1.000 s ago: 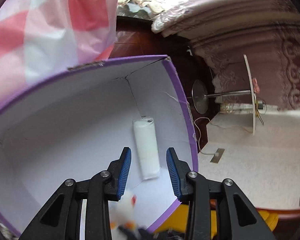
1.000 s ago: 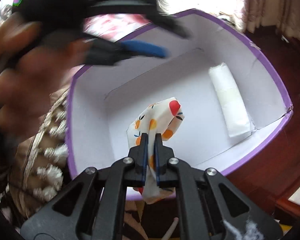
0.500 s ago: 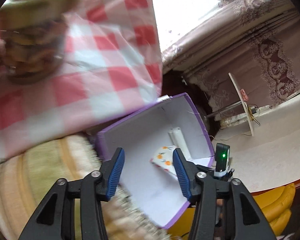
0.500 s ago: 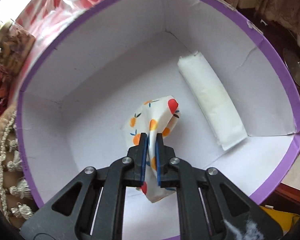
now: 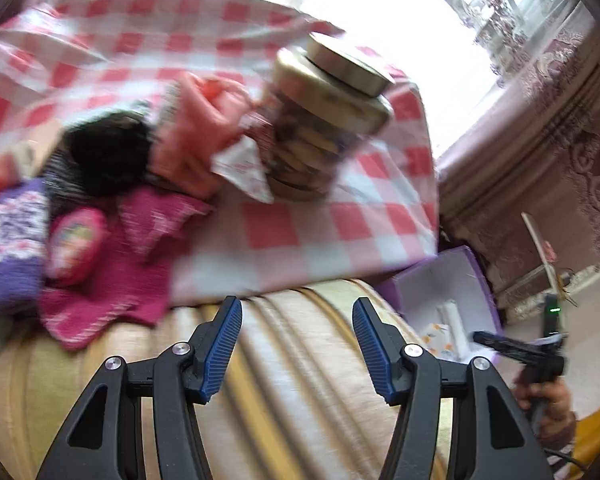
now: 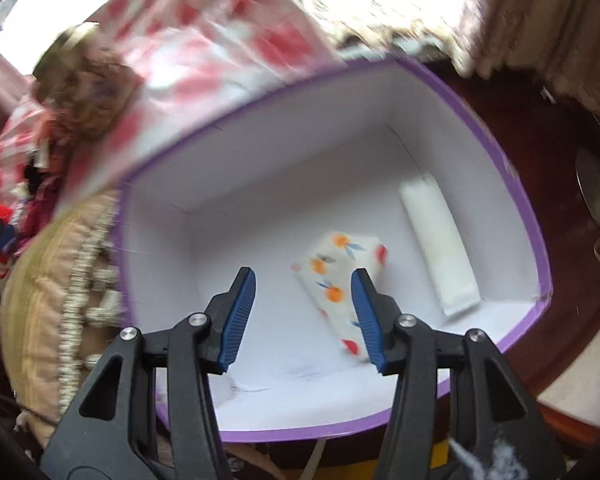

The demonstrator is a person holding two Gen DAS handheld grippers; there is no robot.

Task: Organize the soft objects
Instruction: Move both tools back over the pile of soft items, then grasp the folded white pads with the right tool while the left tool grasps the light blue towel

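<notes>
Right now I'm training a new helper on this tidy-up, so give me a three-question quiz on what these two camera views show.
1. True or false: the right gripper is clamped on the fruit-print pack.
2. What lies beside that pack in the purple box? A) white pack B) jar C) sock
3. What stands on the checked cloth ahead of the left gripper?

Key
1. False: its jaws have just been opening and the pack lies on the box floor.
2. A
3. A lidded jar, beside a pile of soft things.
</notes>
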